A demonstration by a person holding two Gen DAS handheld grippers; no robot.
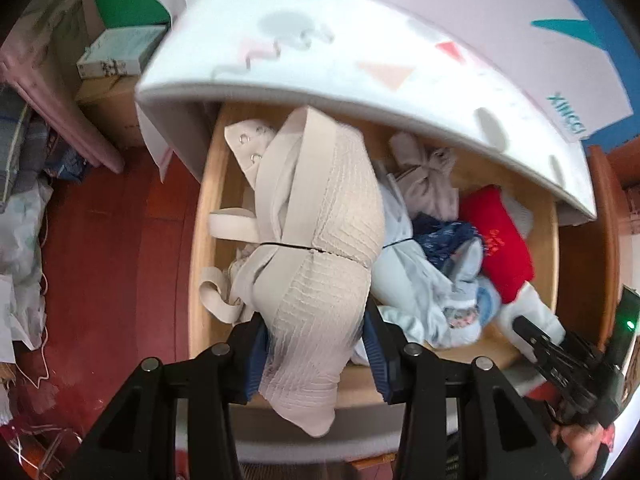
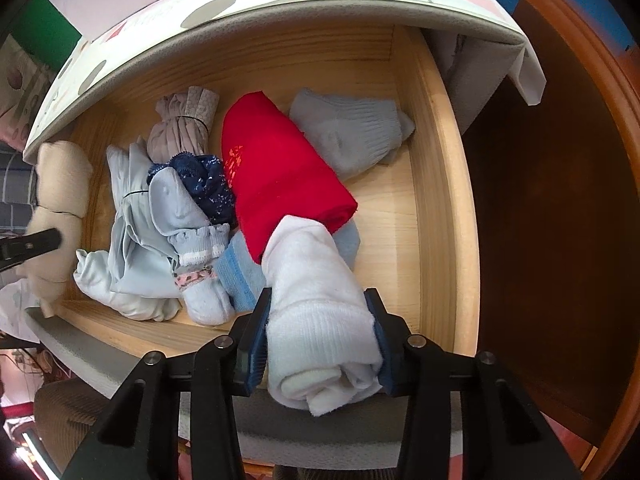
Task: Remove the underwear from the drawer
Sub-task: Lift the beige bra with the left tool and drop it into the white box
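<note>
Nearest us, our left gripper (image 1: pixel 316 354) has its blue pads closed on a beige bra (image 1: pixel 320 264), which hangs between them toward twelve o'clock over the wooden drawer (image 1: pixel 200 216). Our right gripper (image 2: pixel 318 344) pinches a rolled white garment (image 2: pixel 316 300) snugly between its pads, above the drawer's front edge. Past it in the right wrist view, a red roll (image 2: pixel 276 176) lies at twelve o'clock, pale blue underwear (image 2: pixel 140 236) at ten, navy lace (image 2: pixel 208 184) between them, and grey socks (image 2: pixel 352 132) at one. Farthest, a patterned white top (image 1: pixel 360 56) overhangs the drawer's back.
</note>
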